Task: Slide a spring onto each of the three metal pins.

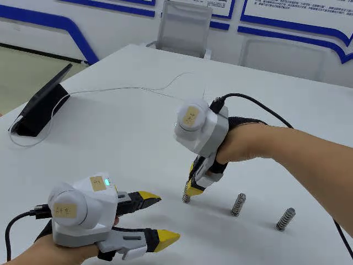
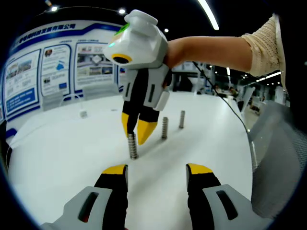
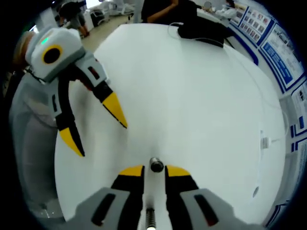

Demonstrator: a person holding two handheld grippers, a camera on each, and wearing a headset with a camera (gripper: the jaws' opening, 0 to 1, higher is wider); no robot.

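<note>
Where the white table (image 1: 127, 138) runs out toward the far wall (image 1: 44, 22), its top is smooth and matte. A black stand (image 1: 41, 105) leans at the far left, and a thin white cable (image 1: 127, 88) trails from it across the surface to the right. A grey chair (image 1: 185, 27) is drawn up at the far edge, and the wall behind it is white with broad blue bands. The left gripper view shows posters (image 2: 57, 67) with blue borders along one side of the room. Three springs stand upright in a row on the near right part of the table, well apart from one another: the left spring (image 1: 186, 195), the middle spring (image 1: 238, 204) and the right spring (image 1: 285, 218).

The right gripper (image 1: 191, 191) points steeply down over the left spring, with its yellow tips close together and the top of the coil between them. In the right gripper view the round coil top sits just at the tips, flanked on both sides. Whether the pads actually pinch it, I cannot tell. The left gripper (image 1: 162, 216) lies low at the near left, roughly level with the table and aimed right toward the row. Its jaws are spread wide, holding nothing and apart from every spring.
</note>
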